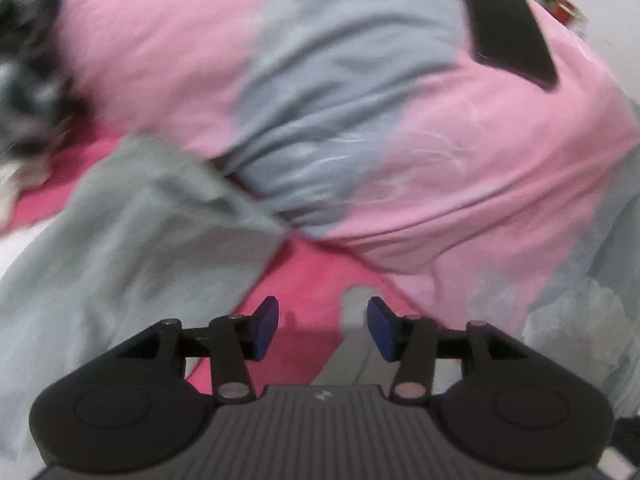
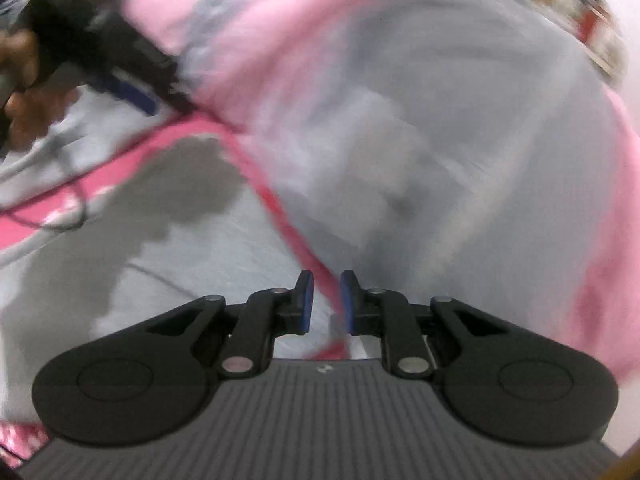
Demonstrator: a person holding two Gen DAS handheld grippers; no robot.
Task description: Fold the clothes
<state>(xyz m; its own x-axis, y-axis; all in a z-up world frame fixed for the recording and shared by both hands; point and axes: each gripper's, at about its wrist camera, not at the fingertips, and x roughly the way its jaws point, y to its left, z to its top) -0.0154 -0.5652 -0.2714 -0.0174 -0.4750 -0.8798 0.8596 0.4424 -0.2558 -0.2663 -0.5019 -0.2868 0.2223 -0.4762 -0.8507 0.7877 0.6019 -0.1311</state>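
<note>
A light grey garment (image 1: 120, 248) lies spread over the pink bedding, filling the lower left of the left wrist view. My left gripper (image 1: 324, 326) hovers just above its edge, open, with only pink sheet and a small tongue of grey cloth showing between the blue pads. In the blurred right wrist view the same grey garment (image 2: 208, 248) lies flat under my right gripper (image 2: 327, 304). Its pads stand a narrow gap apart with nothing between them. A hand (image 2: 24, 92) holds the left gripper at the upper left, one blue pad (image 2: 134, 94) showing.
Pink and pale grey-blue bedding (image 1: 360, 100) bulges up behind the garment. A flat black slab (image 1: 508, 28) rests on it at the upper right. Black-and-white patterned cloth (image 1: 28, 60) lies at the far left. Thin dark cords (image 2: 68, 216) cross the garment.
</note>
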